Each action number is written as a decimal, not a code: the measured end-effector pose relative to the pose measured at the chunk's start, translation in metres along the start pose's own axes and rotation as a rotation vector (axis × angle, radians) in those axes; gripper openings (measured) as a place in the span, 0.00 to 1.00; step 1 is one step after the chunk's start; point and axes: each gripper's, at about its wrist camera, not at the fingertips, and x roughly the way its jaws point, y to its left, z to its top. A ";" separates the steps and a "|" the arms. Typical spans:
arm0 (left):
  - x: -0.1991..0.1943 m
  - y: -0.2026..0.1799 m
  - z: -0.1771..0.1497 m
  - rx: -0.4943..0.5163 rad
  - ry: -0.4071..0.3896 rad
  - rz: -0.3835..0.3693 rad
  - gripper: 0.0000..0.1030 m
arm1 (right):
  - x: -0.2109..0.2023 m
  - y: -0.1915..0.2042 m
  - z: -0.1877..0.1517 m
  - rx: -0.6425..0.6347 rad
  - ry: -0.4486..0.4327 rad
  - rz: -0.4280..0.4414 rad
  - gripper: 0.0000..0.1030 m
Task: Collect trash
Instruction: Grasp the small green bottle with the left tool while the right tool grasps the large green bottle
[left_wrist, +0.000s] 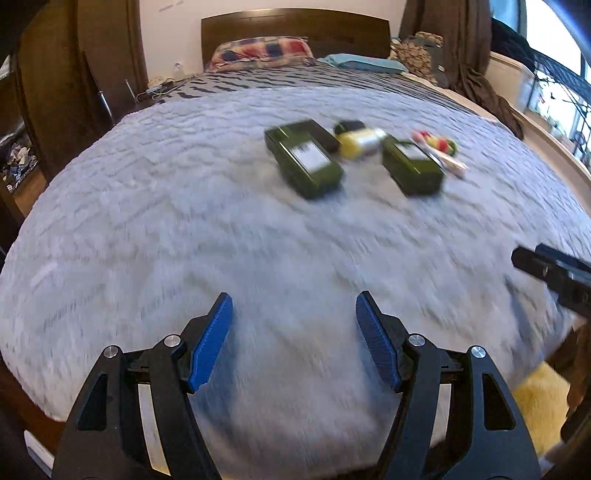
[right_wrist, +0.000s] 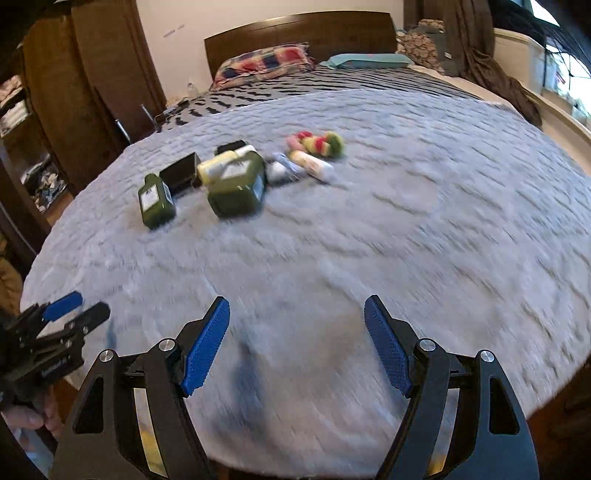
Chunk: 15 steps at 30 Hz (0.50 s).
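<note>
A cluster of items lies on the grey fuzzy blanket (left_wrist: 184, 229) in mid-bed. Two dark green bottles with white labels lie flat, one on the left (left_wrist: 304, 160) (right_wrist: 156, 201) and one on the right (left_wrist: 412, 164) (right_wrist: 236, 188). Between them lie a yellow and white container (left_wrist: 360, 142) (right_wrist: 218, 166) and a black box (right_wrist: 181, 171). A red, yellow and green woolly item (left_wrist: 437, 142) (right_wrist: 317, 142) and a pale tube (right_wrist: 310, 164) lie to the right. My left gripper (left_wrist: 293, 304) is open and empty over the blanket's near edge. My right gripper (right_wrist: 297, 308) is open and empty too. Both are well short of the items.
A checked pillow (left_wrist: 262, 51) and a teal pillow (left_wrist: 365, 62) lie by the wooden headboard (left_wrist: 295, 26). Dark wardrobes (left_wrist: 55, 92) stand on the left. A window (left_wrist: 554, 55) and brown curtains (left_wrist: 476, 51) are on the right. Something yellow (left_wrist: 539, 402) lies below the bed's near right corner.
</note>
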 end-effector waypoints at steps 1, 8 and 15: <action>0.004 0.003 0.006 -0.007 -0.004 0.002 0.64 | 0.005 0.004 0.004 -0.004 0.002 0.004 0.74; 0.029 0.008 0.058 -0.012 -0.038 0.008 0.64 | 0.042 0.028 0.036 -0.025 0.004 0.030 0.74; 0.047 0.006 0.091 -0.019 -0.052 -0.002 0.64 | 0.065 0.047 0.055 -0.056 0.005 0.045 0.73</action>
